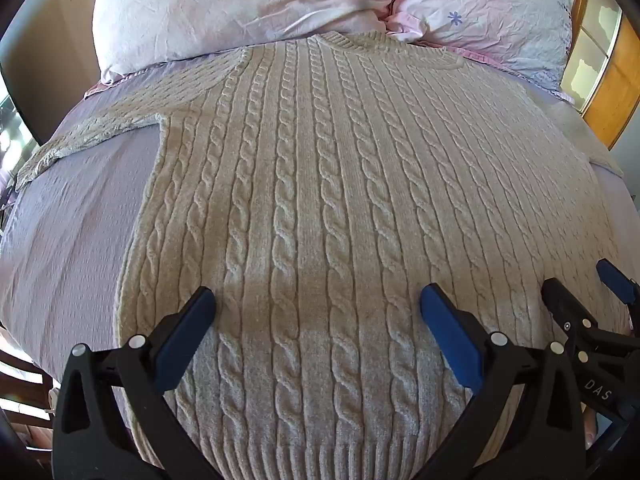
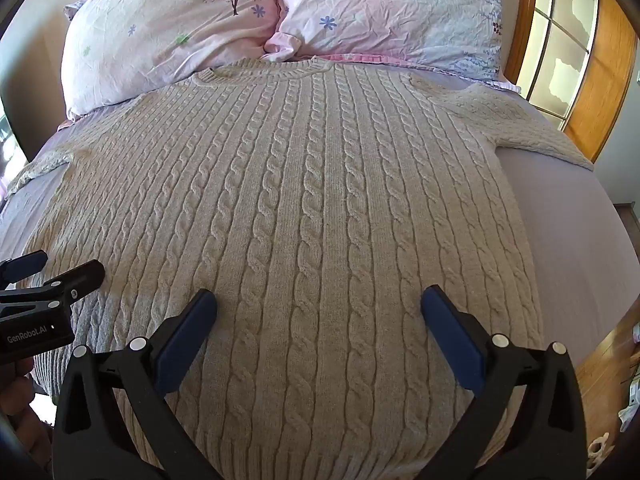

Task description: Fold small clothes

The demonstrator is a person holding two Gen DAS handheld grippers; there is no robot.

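Left tongs (image 1: 318, 300) spread wide, blue pads apart, nothing between them, hovering over the lower body of the sweater (image 1: 320, 184). Right tongs (image 2: 319, 300) the same story: wide apart, empty, poised above the knit just short of the hem. The two tools sit close side by side; each one shows at the edge of the other's view.

Out from the tips now: the cream cable-knit sweater lies face up and flat on the bed (image 1: 72, 216), hem toward the person, ribbed collar (image 2: 264, 72) up against the two floral pillows (image 2: 168, 28). Left sleeve (image 1: 92, 136) stretches out across the lilac sheet; right sleeve (image 2: 520, 124) does likewise on the other side, running toward the bed's edge. The body looks smooth, cables running straight, no fold in it yet.

So, by my reading, this is the very start: garment spread and ready, first fold not begun. The next move likely calls for each pair of tongs to part ways and travel out to its own side, pinching a sleeve or side edge to bring it in over the body. The thick, soft knit should want a deep bite, both layers caught, or the top layer may lift alone and drag the cables crooked.

Beyond the pillows, a wooden-framed window (image 2: 560, 40) on the right.
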